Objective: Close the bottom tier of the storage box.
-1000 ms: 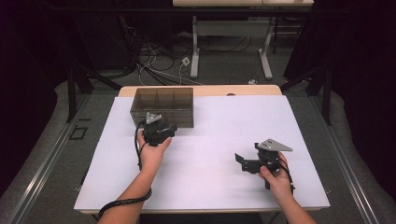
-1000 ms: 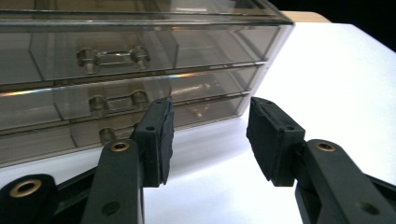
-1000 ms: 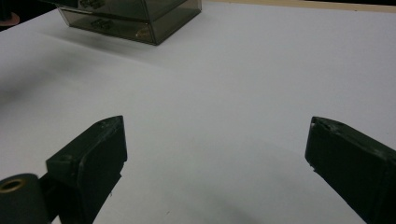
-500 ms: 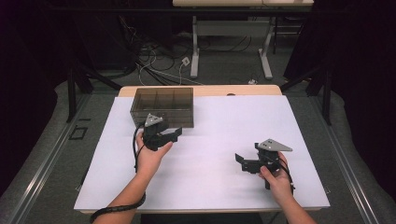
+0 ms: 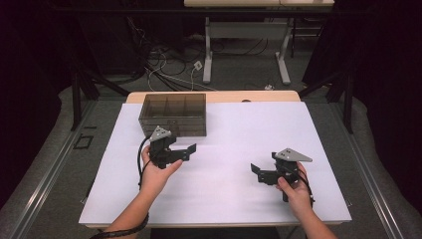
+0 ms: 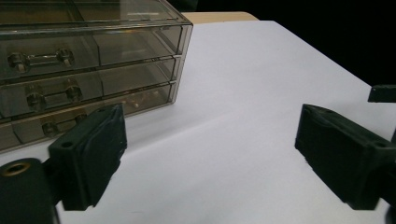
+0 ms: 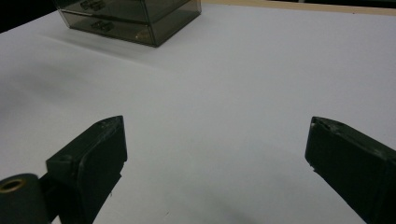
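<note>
Three-drawer smoky plastic cabinet [image 5: 173, 113], drawers shut

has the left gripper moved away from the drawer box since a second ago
Yes. The left gripper has backed off the smoky drawer box toward the person, and its jaws have just been opening, with nothing between them.

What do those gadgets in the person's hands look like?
Each claw, left and right, is a black block with two chunky flat jaws and a grey three-cornered plate on top. A black cable trails from the left one along a bare forearm.
</note>
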Available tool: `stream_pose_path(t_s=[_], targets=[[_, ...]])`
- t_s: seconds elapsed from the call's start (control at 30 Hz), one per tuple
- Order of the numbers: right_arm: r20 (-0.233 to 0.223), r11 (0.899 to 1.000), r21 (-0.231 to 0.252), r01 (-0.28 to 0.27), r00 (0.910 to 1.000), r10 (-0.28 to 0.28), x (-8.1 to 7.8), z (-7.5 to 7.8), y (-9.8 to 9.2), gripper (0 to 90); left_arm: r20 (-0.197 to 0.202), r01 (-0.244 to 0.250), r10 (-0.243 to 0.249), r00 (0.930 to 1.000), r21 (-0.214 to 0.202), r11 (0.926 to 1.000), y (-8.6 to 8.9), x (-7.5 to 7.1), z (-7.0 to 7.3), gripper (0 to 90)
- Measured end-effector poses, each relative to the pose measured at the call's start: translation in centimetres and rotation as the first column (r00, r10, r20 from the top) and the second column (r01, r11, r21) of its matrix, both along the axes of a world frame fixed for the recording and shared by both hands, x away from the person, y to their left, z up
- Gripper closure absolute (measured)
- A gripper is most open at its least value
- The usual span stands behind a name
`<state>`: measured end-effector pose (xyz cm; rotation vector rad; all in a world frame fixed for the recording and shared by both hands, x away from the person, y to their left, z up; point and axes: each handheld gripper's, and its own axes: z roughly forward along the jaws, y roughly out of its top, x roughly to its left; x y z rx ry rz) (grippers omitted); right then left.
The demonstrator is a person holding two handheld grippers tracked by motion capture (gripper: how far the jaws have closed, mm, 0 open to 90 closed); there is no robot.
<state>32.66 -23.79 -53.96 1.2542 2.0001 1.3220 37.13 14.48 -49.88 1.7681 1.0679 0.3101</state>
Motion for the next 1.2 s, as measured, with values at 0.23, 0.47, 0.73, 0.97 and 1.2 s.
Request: stream_pose_path(t_s=[0.23, 0.47, 0.73, 0.97, 1.2], targets=[[0.002, 1.0, 0.003, 0.0, 1.0, 0.0, -0.1, 0.0, 0.0, 5.3, 0.018, -0.002, 0.002, 0.9998, -0.01, 1.0, 1.1, -1.3, -0.1, 2.1], [0.002, 1.0, -0.002, -0.001, 1.0, 0.001, -0.1, 0.0, 0.0, 5.3, 0.023, -0.013, 0.013, 0.9996, -0.029, 0.9995, 2.1, -2.4, -0.3, 0.5], [0.002, 1.0, -0.005, -0.004, 1.0, 0.004, -0.2, 0.0, 0.0, 5.3, 0.048, -0.006, 0.008, 0.9988, -0.039, 0.9992, 3.2, -3.7, -0.9, 0.5], [-0.001, 1.0, -0.014, -0.003, 1.0, 0.003, -0.2, 0.0, 0.1, 5.3, 0.042, 0.001, 0.002, 0.9991, -0.059, 0.9982, 4.1, -4.2, -1.8, 0.5], [-0.001, 1.0, -0.011, -0.01, 0.9999, 0.01, -0.2, -0.2, 0.0, 5.3, 0.032, -0.004, 0.006, 0.9995, -0.066, 0.9978, 4.9, -4.5, -2.8, 0.5]])
